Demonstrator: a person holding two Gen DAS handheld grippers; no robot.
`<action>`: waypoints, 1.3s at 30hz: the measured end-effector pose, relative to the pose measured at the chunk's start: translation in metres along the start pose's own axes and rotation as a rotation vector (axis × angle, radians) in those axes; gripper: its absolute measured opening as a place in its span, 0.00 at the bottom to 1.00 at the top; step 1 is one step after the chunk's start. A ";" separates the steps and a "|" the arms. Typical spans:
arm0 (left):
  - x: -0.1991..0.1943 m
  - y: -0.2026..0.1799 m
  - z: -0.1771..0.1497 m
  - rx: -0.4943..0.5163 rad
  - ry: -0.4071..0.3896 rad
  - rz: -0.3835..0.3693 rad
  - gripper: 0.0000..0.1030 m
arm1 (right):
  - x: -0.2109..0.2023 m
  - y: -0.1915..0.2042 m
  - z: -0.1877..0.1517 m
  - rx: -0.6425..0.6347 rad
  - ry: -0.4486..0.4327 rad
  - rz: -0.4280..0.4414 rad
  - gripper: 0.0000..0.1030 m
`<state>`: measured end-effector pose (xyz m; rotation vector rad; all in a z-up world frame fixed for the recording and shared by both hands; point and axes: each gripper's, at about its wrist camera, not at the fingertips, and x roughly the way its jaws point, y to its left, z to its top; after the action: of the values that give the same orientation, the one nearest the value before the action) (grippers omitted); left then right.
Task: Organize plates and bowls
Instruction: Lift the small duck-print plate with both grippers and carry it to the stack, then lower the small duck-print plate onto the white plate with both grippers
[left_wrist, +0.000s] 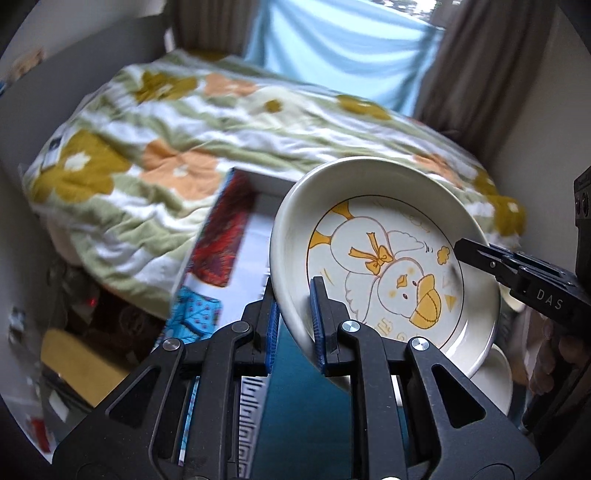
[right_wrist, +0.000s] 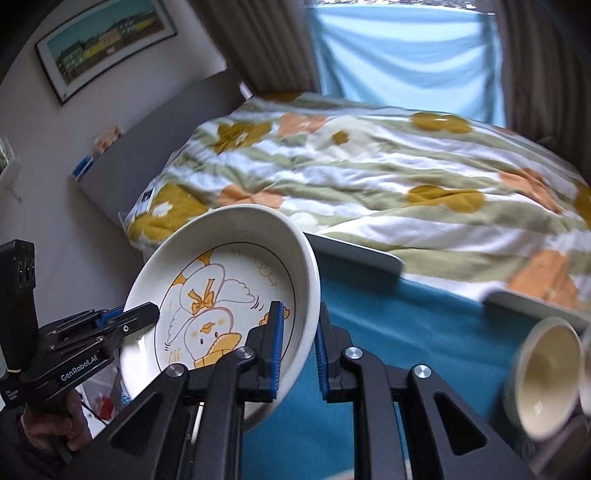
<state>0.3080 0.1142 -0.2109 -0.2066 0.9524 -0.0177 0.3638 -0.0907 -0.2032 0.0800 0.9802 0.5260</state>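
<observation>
The duck plate (left_wrist: 384, 266) is held tilted in the air above the teal cloth (right_wrist: 399, 332), in front of the flowered bed cover (right_wrist: 369, 173). The left gripper (left_wrist: 295, 325) is closed on one side of its rim and the right gripper (right_wrist: 301, 354) is closed on the opposite side. A cream bowl (right_wrist: 543, 373) lies on the cloth to the right of the plate

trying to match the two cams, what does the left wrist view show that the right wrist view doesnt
Left wrist only: a red patterned box and the floor clutter beside the bed. Right wrist only: a framed picture and a cream bowl on its side. Both: the duck plate, clamped at opposite rims by the left gripper and right gripper, and the floral blanket.
</observation>
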 end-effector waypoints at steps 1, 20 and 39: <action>-0.005 -0.006 -0.001 0.017 -0.001 -0.011 0.14 | -0.012 -0.003 -0.005 0.014 -0.010 -0.006 0.14; -0.023 -0.153 -0.125 0.199 0.109 -0.142 0.14 | -0.138 -0.084 -0.164 0.132 0.003 -0.126 0.15; 0.037 -0.190 -0.175 0.331 0.218 -0.095 0.17 | -0.133 -0.114 -0.224 0.188 0.045 -0.202 0.14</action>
<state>0.2017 -0.1057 -0.3040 0.0575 1.1401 -0.2884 0.1682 -0.2890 -0.2605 0.1359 1.0670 0.2502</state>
